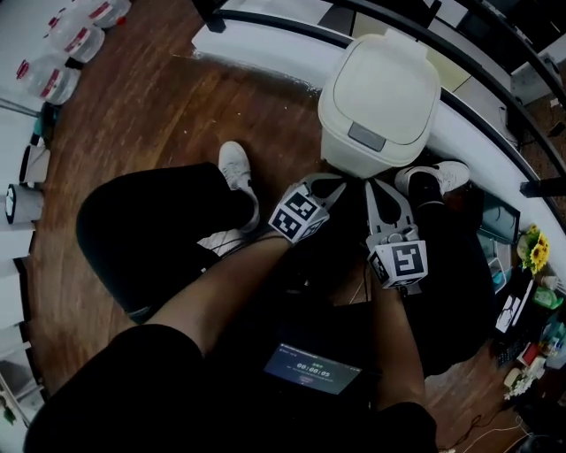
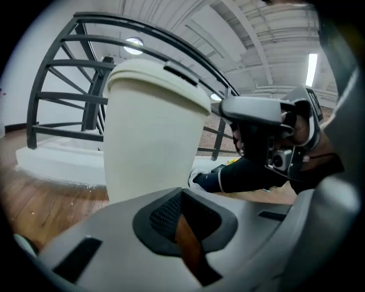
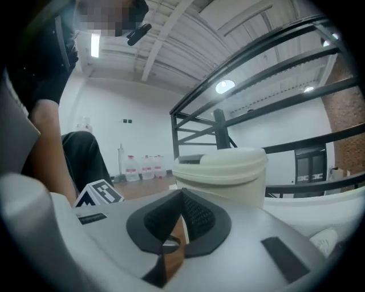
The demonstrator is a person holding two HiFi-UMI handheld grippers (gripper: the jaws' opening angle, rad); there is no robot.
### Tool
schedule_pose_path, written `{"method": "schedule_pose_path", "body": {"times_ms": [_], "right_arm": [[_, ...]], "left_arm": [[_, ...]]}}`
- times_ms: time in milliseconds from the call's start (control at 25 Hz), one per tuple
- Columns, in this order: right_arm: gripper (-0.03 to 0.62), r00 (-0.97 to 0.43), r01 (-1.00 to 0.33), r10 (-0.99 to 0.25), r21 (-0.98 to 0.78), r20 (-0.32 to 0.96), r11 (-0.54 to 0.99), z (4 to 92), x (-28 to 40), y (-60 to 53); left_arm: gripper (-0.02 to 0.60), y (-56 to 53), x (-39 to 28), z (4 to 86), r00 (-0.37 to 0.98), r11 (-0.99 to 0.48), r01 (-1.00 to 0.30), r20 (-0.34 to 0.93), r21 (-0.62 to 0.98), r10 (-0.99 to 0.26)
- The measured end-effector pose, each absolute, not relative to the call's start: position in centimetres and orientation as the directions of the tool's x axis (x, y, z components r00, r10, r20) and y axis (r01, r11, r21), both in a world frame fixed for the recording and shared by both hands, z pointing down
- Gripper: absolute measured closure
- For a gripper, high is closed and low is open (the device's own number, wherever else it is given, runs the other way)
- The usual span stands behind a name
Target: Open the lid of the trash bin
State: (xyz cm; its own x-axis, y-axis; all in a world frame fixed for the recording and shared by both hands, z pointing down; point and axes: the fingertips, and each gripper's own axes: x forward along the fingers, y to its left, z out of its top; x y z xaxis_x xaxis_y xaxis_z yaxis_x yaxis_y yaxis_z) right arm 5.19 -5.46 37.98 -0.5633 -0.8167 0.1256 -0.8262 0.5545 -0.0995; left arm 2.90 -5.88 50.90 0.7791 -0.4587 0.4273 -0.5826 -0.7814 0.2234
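Head view, looking steeply down: a cream plastic trash bin (image 1: 380, 88) with rounded corners stands on a dark wooden plank floor (image 1: 159, 124), against a curved white plinth (image 1: 265, 40) that carries a black metal railing (image 1: 292, 19). Its smooth domed lid (image 1: 389, 66) sits flat and shut, and a grey rectangular push panel (image 1: 366, 136) lies at the lid's near edge.

A seated person in black trousers has a white sneaker (image 1: 235, 165) to the left of the bin and another (image 1: 447, 175) at its right. The left gripper (image 1: 332, 183), grey plastic with a square-marker cube, points at the bin's base and lies just beside it. The right gripper (image 1: 376, 188) lies next to the left one, also pointing at the bin.

Left gripper view: the gripper's (image 2: 181, 193) ribbed black pads meet at the tip with nothing between them. The bin's plain matte wall rises close ahead (image 2: 154, 125).

Right gripper view: this gripper (image 3: 182, 194) is likewise closed and empty. The bin's rim and lid (image 3: 219, 162) show just beyond it.

Clear plastic water bottles (image 1: 66, 44) with red labels lie at the head view's top left, well apart from the bin.
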Motion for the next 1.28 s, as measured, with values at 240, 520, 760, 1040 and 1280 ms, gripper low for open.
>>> {"method": "schedule_pose_path", "body": {"times_ms": [240,520,760,1040,1280], "right_arm": [[0.577,-0.552,-0.833,-0.806,-0.168,0.214,0.527,43.1,5.3,-6.6],[0.577,-0.583,-0.811,-0.746,-0.182,0.321,0.555,48.1,3.7,-8.2],[0.577,-0.601,-0.792,-0.688,-0.185,0.406,0.582,51.8,3.8,-9.0],[0.577,-0.607,-0.784,-0.643,-0.218,0.467,0.581,53.8,4.4,-9.6],[0.577,-0.605,-0.786,-0.629,-0.236,0.488,0.572,54.6,4.9,-9.3]], "left_arm": [[0.56,-9.5,2.3,57.7,0.698,-0.717,-0.665,0.517,0.211,-0.495],[0.56,-11.6,2.5,63.1,0.669,-0.699,-0.681,0.574,0.217,-0.473],[0.561,-13.2,3.4,65.5,0.657,-0.665,-0.703,0.587,0.251,-0.472],[0.56,-14.2,4.3,67.4,0.635,-0.653,-0.716,0.621,0.247,-0.46],[0.558,-15.3,3.5,69.1,0.596,-0.615,-0.751,0.647,0.24,-0.475]]}}
